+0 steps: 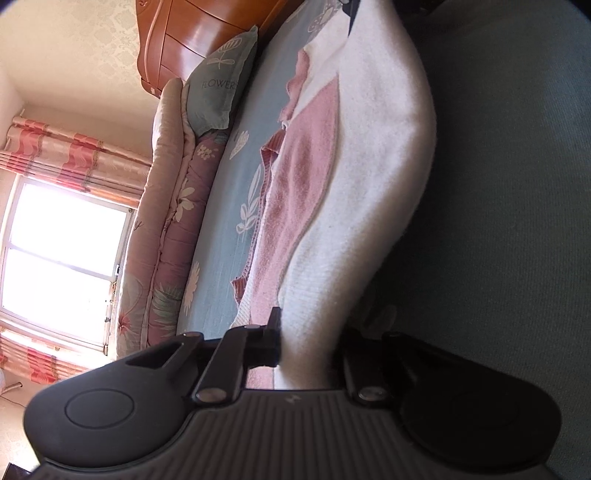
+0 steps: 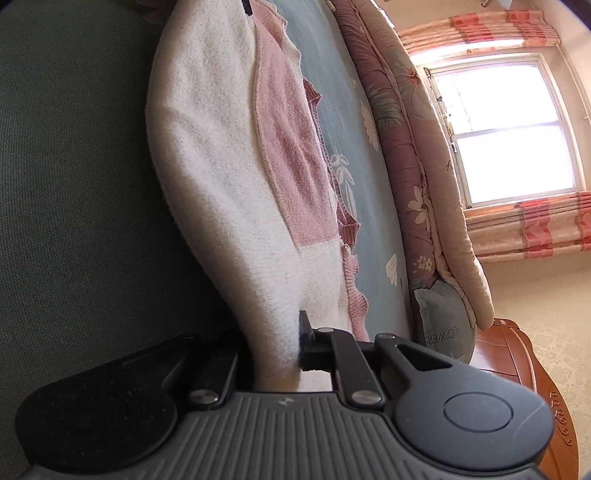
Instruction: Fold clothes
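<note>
A knit sweater (image 1: 373,177), cream with a pink panel and ruffled pink trim, is stretched between the two grippers above the bed. My left gripper (image 1: 310,350) is shut on one end of it, the cream cloth pinched between the black fingers (image 1: 274,341). In the right wrist view the sweater (image 2: 207,155) runs away from my right gripper (image 2: 273,350), which is shut on its other end. One finger (image 2: 306,343) shows there; the cloth hides the other.
The bed's blue floral sheet (image 1: 229,206) lies under the sweater, and a dark green cloth surface (image 2: 74,184) is beside it. A folded pink quilt (image 2: 402,155) and a blue pillow (image 1: 221,88) lie against the wooden headboard (image 1: 192,33). A bright window (image 2: 506,129) with curtains is beyond.
</note>
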Demonstrator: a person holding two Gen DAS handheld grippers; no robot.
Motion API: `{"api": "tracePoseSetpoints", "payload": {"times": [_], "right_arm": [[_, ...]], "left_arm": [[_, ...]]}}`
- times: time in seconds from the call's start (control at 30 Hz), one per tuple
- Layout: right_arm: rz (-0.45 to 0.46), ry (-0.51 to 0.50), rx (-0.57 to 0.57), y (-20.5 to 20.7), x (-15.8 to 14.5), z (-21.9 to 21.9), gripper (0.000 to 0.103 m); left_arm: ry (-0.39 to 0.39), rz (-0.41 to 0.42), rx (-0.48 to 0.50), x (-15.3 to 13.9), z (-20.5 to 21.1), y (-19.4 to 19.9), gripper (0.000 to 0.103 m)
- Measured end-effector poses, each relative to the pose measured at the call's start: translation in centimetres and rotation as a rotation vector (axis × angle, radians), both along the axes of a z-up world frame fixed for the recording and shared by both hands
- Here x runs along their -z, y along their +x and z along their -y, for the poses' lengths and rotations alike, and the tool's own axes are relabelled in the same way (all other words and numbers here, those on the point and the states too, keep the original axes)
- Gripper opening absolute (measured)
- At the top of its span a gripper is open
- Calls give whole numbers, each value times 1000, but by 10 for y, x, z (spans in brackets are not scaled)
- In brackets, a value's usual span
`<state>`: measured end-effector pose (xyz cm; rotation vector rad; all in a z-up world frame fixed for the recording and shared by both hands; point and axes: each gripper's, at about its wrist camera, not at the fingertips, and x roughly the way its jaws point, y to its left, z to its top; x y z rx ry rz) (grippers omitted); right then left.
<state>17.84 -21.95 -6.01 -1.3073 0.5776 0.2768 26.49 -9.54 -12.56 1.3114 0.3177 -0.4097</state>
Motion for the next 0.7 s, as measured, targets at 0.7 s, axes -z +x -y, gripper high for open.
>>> {"api": "tracePoseSetpoints", "payload": {"times": [0.7], "right_arm": [[-238, 32, -40, -147, -17, -7, 13]], "left_arm": [[-10, -140, 31, -10, -18, -134, 10]]}}
